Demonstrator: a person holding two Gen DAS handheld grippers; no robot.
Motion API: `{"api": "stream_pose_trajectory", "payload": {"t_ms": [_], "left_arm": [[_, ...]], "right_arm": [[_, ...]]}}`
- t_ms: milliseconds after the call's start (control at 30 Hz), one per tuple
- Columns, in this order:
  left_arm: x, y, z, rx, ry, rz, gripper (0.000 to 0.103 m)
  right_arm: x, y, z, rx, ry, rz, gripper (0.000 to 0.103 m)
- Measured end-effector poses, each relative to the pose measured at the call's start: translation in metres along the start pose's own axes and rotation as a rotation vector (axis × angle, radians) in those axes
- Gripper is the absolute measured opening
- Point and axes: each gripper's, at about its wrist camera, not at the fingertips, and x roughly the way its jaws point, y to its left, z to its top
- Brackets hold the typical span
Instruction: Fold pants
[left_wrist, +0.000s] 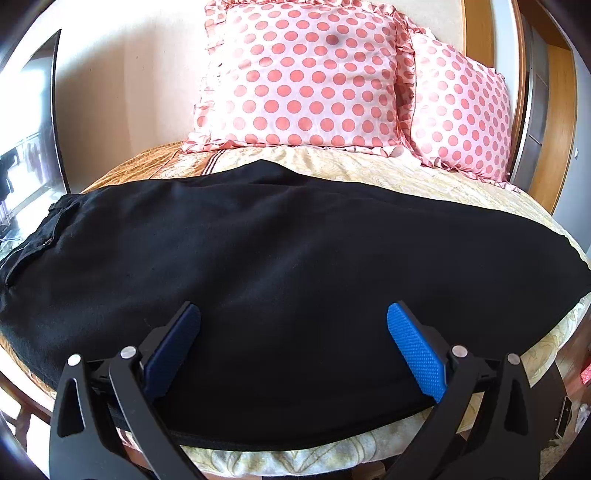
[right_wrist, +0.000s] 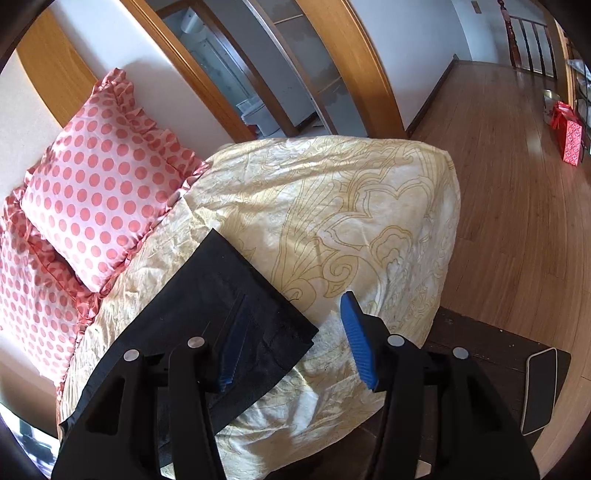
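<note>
Gaping wide over black pants: left claw, right claw.

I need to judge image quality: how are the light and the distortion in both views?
Left wrist view: bright daylight, the black pants show almost no detail, the bed edge bends strongly. Right wrist view: sun patches on the yellow bedspread, door frames curve.

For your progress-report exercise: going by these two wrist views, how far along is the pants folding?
Done: the black pants lie spread flat across the bedspread, apparently folded lengthwise, legs stacked, though that is hard to confirm. In hand: nothing. The left gripper hovers open over the middle and the right gripper open at the hem end, jaws apart. Left: grasping and the crosswise folds.
</note>
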Motion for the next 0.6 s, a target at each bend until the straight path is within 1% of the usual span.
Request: {"api": "stream_pose_trajectory", "payload": {"t_ms": [33, 100, 200, 300, 433, 467, 533, 600], "left_arm": [[0.000, 0.000, 0.000, 0.001, 0.000, 0.003, 0.101], [0.000, -0.001, -0.001, 0.005, 0.000, 0.006, 0.101], [0.001, -0.001, -0.001, 0.009, -0.001, 0.008, 0.101], [0.002, -0.001, -0.001, 0.012, -0.001, 0.012, 0.101], [0.002, -0.001, -0.001, 0.011, -0.001, 0.007, 0.101], [0.002, -0.001, -0.001, 0.009, 0.000, 0.004, 0.101], [0.002, 0.001, 0.000, 0.002, 0.000, -0.005, 0.101], [0.002, 0.001, 0.000, -0.006, 0.000, -0.010, 0.101]], "right_arm": [[-0.001, 0.002, -0.002, -0.019, -0.018, -0.004, 0.054], [-0.002, 0.007, -0.008, -0.066, -0.017, -0.006, 0.054], [-0.002, 0.016, -0.017, -0.107, 0.003, 0.042, 0.052], [0.001, 0.021, -0.024, -0.105, 0.020, 0.117, 0.043], [0.009, 0.009, -0.024, 0.023, 0.020, 0.201, 0.017], [0.009, 0.011, -0.025, 0.027, 0.023, 0.215, 0.013], [0.004, 0.024, -0.025, -0.013, -0.003, 0.209, 0.011], [-0.006, 0.041, -0.025, -0.046, -0.032, 0.258, 0.010]]}}
